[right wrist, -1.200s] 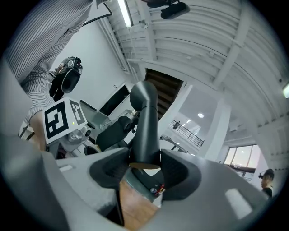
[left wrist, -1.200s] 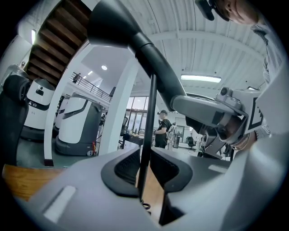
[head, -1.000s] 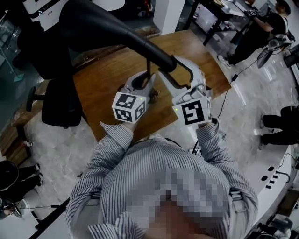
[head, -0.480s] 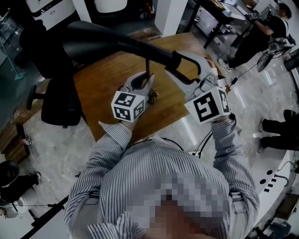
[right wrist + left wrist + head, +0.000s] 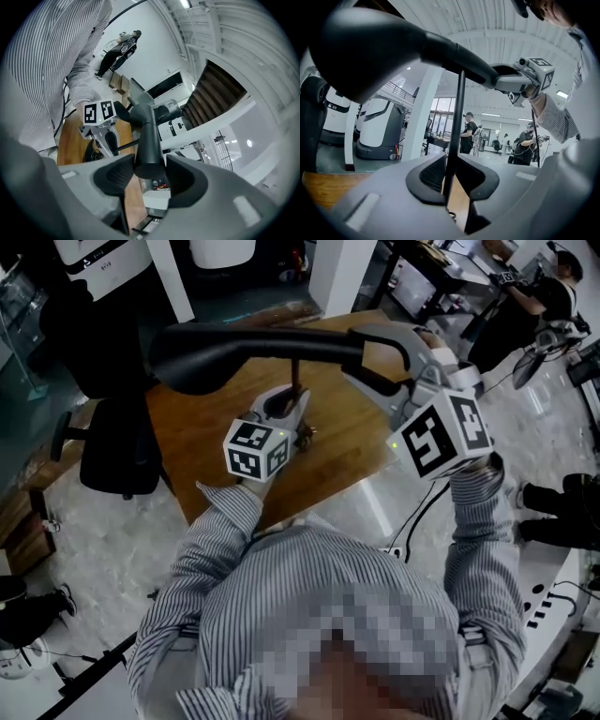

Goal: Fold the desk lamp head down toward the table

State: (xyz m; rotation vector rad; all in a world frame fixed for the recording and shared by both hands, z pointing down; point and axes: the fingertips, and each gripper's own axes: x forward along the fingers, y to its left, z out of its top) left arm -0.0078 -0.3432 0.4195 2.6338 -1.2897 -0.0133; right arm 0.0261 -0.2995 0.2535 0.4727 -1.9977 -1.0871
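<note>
The black desk lamp head (image 5: pixel 244 352) stretches almost level across the head view, with its wide end at the left. Its thin stem (image 5: pixel 297 381) stands upright over the wooden table (image 5: pixel 206 437). My right gripper (image 5: pixel 356 354) is shut on the narrow right end of the lamp head (image 5: pixel 147 140), whose round end sits pressed between both pads. My left gripper (image 5: pixel 286 401) points level at the stem (image 5: pixel 457 131). Its jaws are closing with the stem between them. The stem lies against the left pad (image 5: pixel 433 176), and a sliver of table shows beside the other.
A black office chair (image 5: pixel 112 427) stands left of the table. White machines (image 5: pixel 94 259) are at the back left. People (image 5: pixel 525 296) stand at the far right. A cable (image 5: pixel 422 512) runs over the floor by the table's near right corner.
My right gripper has risen, moved right and rolled. The lamp head has swung with it from a slant to nearly level. The left gripper has stayed at the stem.
</note>
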